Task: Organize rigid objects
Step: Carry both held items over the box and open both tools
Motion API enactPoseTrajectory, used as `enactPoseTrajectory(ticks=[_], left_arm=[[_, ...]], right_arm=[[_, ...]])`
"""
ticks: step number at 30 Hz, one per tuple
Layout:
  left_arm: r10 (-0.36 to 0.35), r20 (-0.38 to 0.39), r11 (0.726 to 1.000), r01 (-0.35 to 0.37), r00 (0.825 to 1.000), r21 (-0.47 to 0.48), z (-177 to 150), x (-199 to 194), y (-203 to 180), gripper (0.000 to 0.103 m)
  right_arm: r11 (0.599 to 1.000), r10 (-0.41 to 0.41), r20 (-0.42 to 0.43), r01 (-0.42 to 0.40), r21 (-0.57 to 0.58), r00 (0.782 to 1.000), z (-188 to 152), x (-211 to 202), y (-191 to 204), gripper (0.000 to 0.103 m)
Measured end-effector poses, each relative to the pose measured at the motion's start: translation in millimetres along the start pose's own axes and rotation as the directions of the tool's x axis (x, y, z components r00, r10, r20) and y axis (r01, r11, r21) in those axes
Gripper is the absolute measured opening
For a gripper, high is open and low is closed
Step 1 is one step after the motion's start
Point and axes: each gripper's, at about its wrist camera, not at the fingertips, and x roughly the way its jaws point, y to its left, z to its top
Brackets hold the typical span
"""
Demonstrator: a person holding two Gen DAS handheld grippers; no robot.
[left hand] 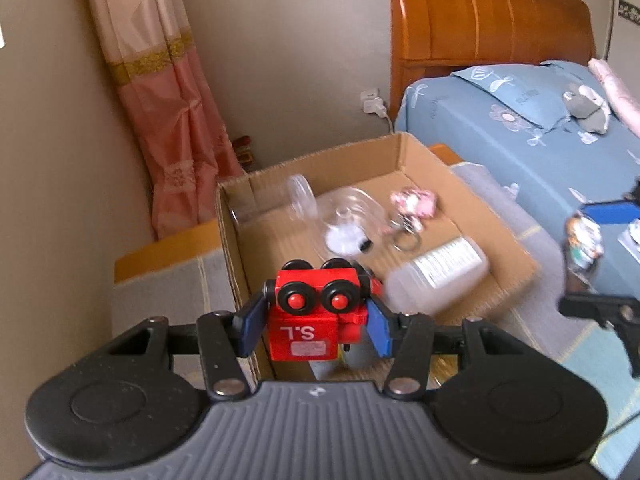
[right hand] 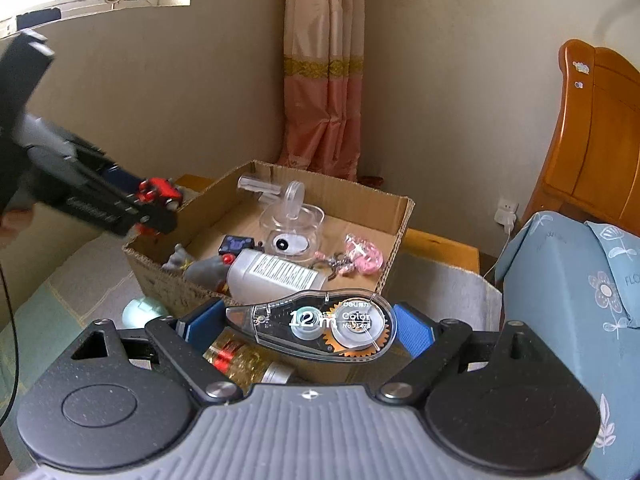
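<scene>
The left hand-held gripper [left hand: 316,322] is closed on a red toy car [left hand: 316,312], its blue pads pressing the car's two sides. The car is turned with its black wheels up and its underside, marked "S.L", toward the camera. It is held in the air at the near edge of the cardboard box [left hand: 280,174].

The right hand-held gripper [right hand: 308,326] stands wide, with a clear correction tape dispenser [right hand: 316,326] clamped lengthwise between its blue pads. The dispenser is held above the box's near wall, level, its label reading "12 m".

The box sits on a cloth-covered counter [right hand: 448,284] beside the bed [left hand: 500,128]. Inside the box:
- a white plastic bottle [right hand: 272,276] lying on its side;
- a clear plastic stand [right hand: 290,216] toward the far wall;
- a pink keychain [right hand: 362,258] with metal rings near the right wall;
- a grey toy figure [right hand: 204,270] against the near-left wall.

A pale green round object [right hand: 142,312] lies outside the box, just beside its near-left corner.
</scene>
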Motion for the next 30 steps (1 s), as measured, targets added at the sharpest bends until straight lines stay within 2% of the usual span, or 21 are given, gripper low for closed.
enactPoseTrajectory(ticks=[5, 9, 10, 13, 14, 16, 18, 22, 30], left_arm=[[0.016, -0.023, 1.000, -0.016, 1.000, -0.012, 24, 33, 9, 0.052], [0.062, -0.039, 0.997, -0.064, 0.997, -0.047, 38, 60, 19, 0.052], [0.068, -0.043, 0.995, -0.070, 0.997, -0.064, 40, 67, 23, 0.055], [0.100, -0.043, 0.986, -0.104, 0.994, -0.127, 42, 79, 33, 0.075], [0.112, -0.036, 0.983, -0.116, 0.993, -0.143, 41, 80, 35, 0.076], [0.116, -0.032, 0.979, -0.119, 0.993, -0.164, 39, 80, 38, 0.076], [0.086, -0.036, 0.982, -0.091, 0.996, -0.166, 35, 76, 38, 0.078], [0.088, -0.012, 0.989, -0.089, 0.996, -0.118, 27, 62, 32, 0.090], [0.042, 0.002, 0.997, -0.041, 0.999, -0.068, 12, 32, 23, 0.091]], right_arm=[[1.000, -0.002, 0.002, 0.002, 0.007, 1.000, 8, 7, -5, 0.093], [1.000, -0.005, -0.002, 0.005, 0.007, 1.000, 11, 11, -6, 0.093], [1.000, -0.006, -0.003, 0.006, 0.008, 1.000, 11, 12, -6, 0.093], [1.000, -0.011, -0.008, 0.011, 0.013, 1.000, 13, 15, -8, 0.093], [1.000, -0.011, -0.009, 0.012, 0.014, 1.000, 14, 16, -9, 0.093], [1.000, -0.013, -0.015, 0.013, 0.017, 1.000, 14, 19, -10, 0.093], [1.000, -0.014, -0.017, 0.014, 0.020, 1.000, 15, 22, -12, 0.093], [1.000, -0.008, -0.023, 0.008, 0.022, 1.000, 21, 28, -14, 0.093], [0.998, 0.033, -0.059, -0.029, 0.057, 0.998, 38, 57, -21, 0.093]])
